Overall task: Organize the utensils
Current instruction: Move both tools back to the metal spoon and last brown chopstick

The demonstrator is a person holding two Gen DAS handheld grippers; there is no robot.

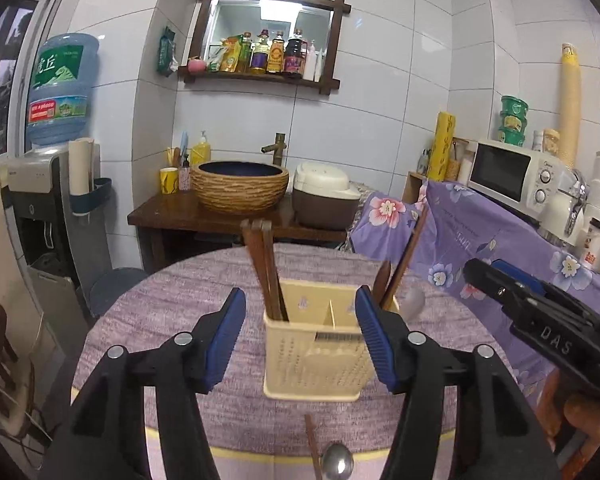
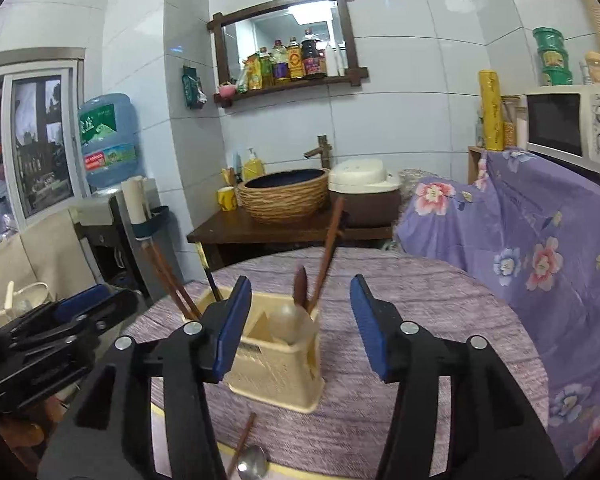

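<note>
Left wrist view: the left gripper [image 1: 300, 330] occupies the lower centre of the frame, its two black arms rising from the bottom edge and its blue ribbed pads standing apart. Nothing is clamped between the pads. Framed in the gap beyond them is the cream perforated plastic utensil holder [image 1: 316, 354], standing upright on the round table with the purple woven cloth [image 1: 172, 320]. Dark brown wooden chopsticks [image 1: 264, 268] lean in the holder's left compartment; further brown wooden handles [image 1: 404, 264] lean at its right side, beside a blurred pale spoon bowl [image 1: 414, 300]. At the bottom centre of the frame, a metal spoon with a round bowl [image 1: 337, 462] lies on the table next to a brown stick [image 1: 313, 446], both near the table's front edge. The right gripper [image 1: 500, 280] enters from the right edge at mid-height, pointing toward the upper left.

Right wrist view: the right gripper [image 2: 300, 324] fills the lower centre, pads apart and empty. Its left pad overlaps the holder [image 2: 276, 364] in the picture; whether it touches cannot be told. The right pad stands clear over bare cloth. The metal spoon [image 2: 252, 464] lies at the bottom centre. The left gripper [image 2: 72, 312] appears at the left edge, pointing toward the upper right.
</note>
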